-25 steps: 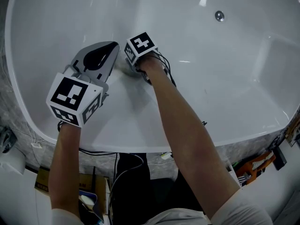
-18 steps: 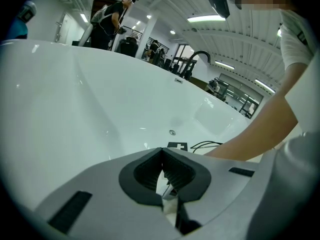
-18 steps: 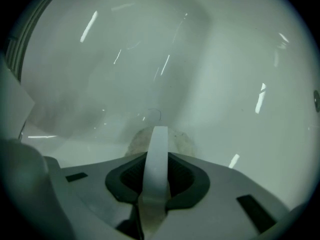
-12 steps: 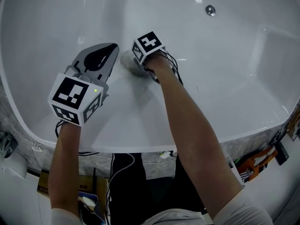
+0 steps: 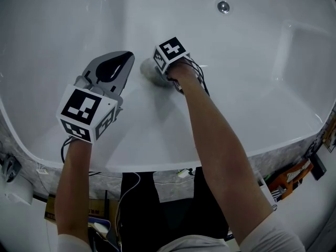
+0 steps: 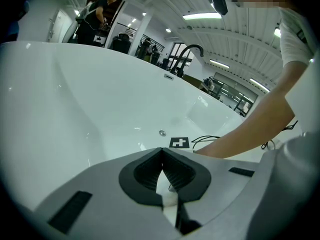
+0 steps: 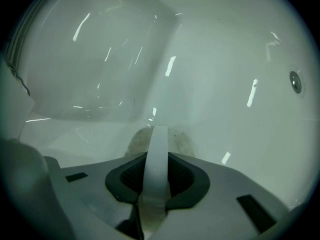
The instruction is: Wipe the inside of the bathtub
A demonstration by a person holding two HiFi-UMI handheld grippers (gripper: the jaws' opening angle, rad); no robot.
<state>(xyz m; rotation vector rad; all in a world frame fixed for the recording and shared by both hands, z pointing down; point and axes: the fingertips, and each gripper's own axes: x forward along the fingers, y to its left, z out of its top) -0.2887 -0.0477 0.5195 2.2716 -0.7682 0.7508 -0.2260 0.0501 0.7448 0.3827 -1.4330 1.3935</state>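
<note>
Wiping step: right gripper (image 7: pixel 159 159) fingers grip a grey pad (image 7: pixel 134 141) on the bathtub (image 5: pixel 252 104), well short of its drain (image 5: pixel 223 6); left gripper (image 5: pixel 126 56) clenched, empty. Next, probably sweep drainward.

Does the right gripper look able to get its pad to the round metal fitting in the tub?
Probably yes. Only bare tub wall lies between the pad in the right gripper and the metal fitting, and the left gripper hangs on the other side.

one bathtub (image 5: pixel 252 88), one metal fitting (image 5: pixel 223 6) in it, one grey scrub pad (image 5: pixel 148 71). two grippers: left gripper (image 5: pixel 127 55) and right gripper (image 7: pixel 156 156), with one marker cube (image 5: pixel 86 112) each.
</note>
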